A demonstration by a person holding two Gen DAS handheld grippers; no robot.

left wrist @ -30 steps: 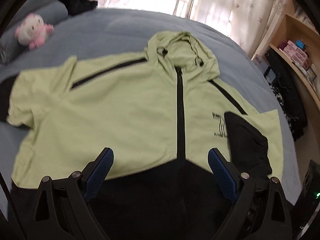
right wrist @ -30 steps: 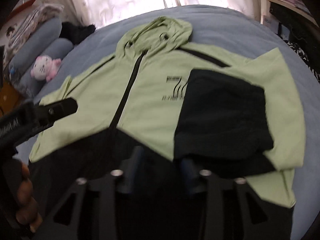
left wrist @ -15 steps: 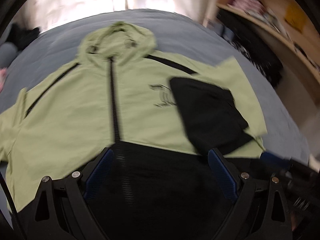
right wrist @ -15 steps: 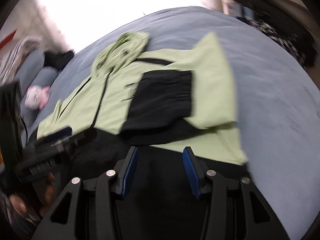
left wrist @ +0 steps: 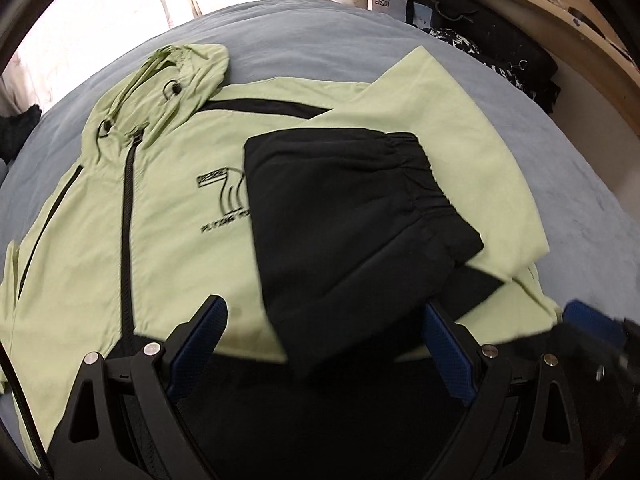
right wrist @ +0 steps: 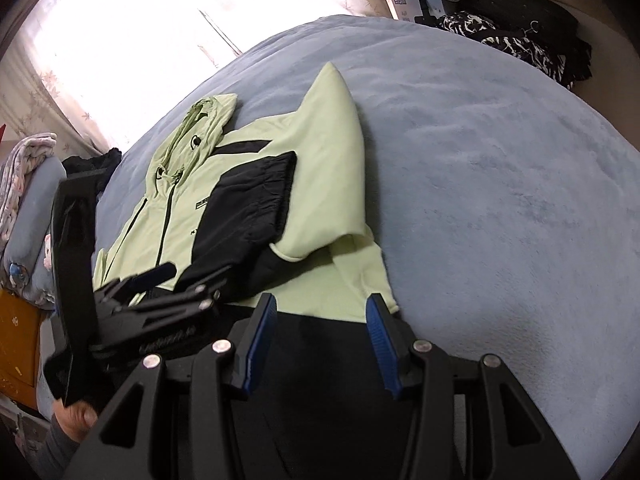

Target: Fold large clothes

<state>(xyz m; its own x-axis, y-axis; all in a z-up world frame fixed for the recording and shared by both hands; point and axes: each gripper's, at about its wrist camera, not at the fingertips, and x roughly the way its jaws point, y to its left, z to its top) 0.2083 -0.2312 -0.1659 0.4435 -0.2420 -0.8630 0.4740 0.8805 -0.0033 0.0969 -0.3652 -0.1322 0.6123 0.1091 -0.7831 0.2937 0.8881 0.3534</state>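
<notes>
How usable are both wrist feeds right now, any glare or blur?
Left wrist view: jacket logo readable, right gripper smeared at the right edge, curtain blown out. Right wrist view: window overexposed, left gripper slightly blurred, bed bulged by fisheye.

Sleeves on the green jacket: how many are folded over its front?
1. The black-cuffed sleeve lies across the jacket chest, beside the logo. The other sleeve runs out of view, so it's uncertain.

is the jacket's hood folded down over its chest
No, the hood lies flat on the bed above the collar; only the black-cuffed sleeve is folded over the jacket.
</notes>
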